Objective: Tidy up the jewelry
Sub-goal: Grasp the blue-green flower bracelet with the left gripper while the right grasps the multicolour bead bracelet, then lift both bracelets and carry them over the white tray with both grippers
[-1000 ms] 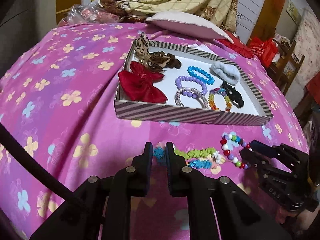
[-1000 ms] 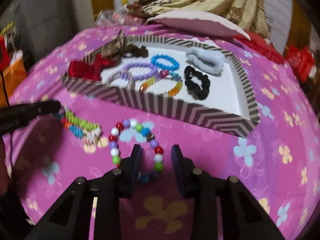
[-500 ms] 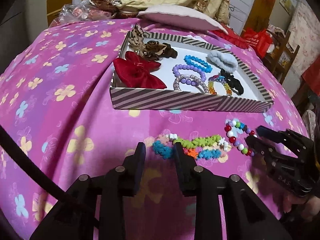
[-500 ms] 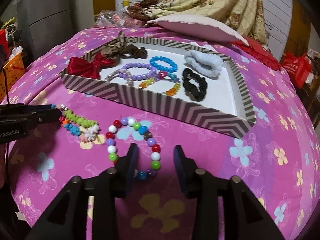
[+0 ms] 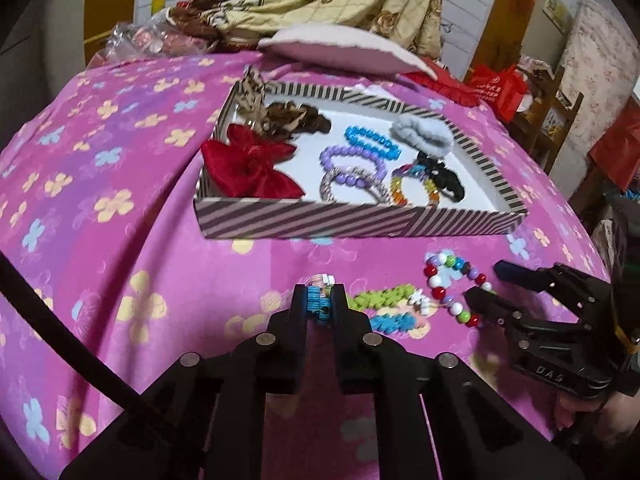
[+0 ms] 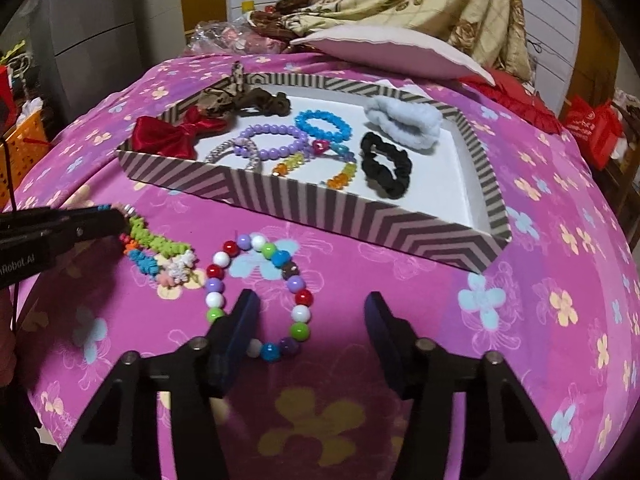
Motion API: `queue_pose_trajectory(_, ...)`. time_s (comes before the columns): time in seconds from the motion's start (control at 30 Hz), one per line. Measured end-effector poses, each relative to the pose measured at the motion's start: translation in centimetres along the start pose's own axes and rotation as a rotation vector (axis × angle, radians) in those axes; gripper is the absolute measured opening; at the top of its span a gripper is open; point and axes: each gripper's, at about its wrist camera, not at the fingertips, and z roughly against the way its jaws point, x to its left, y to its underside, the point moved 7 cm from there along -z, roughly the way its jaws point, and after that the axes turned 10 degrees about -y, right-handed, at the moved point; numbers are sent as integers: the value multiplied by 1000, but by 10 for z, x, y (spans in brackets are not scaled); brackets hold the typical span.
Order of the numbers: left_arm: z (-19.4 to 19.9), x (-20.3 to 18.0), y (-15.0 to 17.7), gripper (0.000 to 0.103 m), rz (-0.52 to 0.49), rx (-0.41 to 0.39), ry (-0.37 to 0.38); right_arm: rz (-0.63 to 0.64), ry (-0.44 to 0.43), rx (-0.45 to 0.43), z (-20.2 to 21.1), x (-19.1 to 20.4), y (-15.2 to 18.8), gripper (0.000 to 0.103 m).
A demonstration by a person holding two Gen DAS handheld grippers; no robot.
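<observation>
Jewelry still outside the striped cardboard tray lies on the pink flowered bedspread, and the coming lifts turn on how each piece sits against its own jaws. Left gripper: its jaws are closing, narrow, with the blue end of the green, blue and orange flower-bead bracelet between the pads; the bracelet's long axis runs from the jaws toward 3 o'clock, so most of it trails flat on the bedspread, away from the grip. Right gripper: its jaws stand fairly wide and are closing, pressing on nothing; the left finger lies inside the ring of the round multicoloured bead bracelet, and the ring's right-hand run of beads and near edge fall in the gap. That ring extends from the jaws toward 11 o'clock. Each hand is the nearer one to its own piece, with the two bracelets lying just beside one another. Both grippers pitch steeply down at the bedspread. The tray sits at 12 o'clock beyond both, near the bracelets, already holding a red satin bow, beaded bracelets and scrunchies; its right-hand floor looks bare.
</observation>
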Motion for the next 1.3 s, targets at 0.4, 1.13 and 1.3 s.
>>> queue_pose_trajectory(0.4, 10, -9, -6, 11, -3, -36, 19, -61, -54, -13, 6, -4, 2, 10)
queue_pose_trajectory(1.13, 3, -25, -6, 11, 0, -24, 9, 34, 16, 11, 7, 5, 5, 10)
queue_pose_trajectory(1.3, 2, -27, -6, 11, 4, -23, 12, -44, -19, 2, 12, -1, 7, 9)
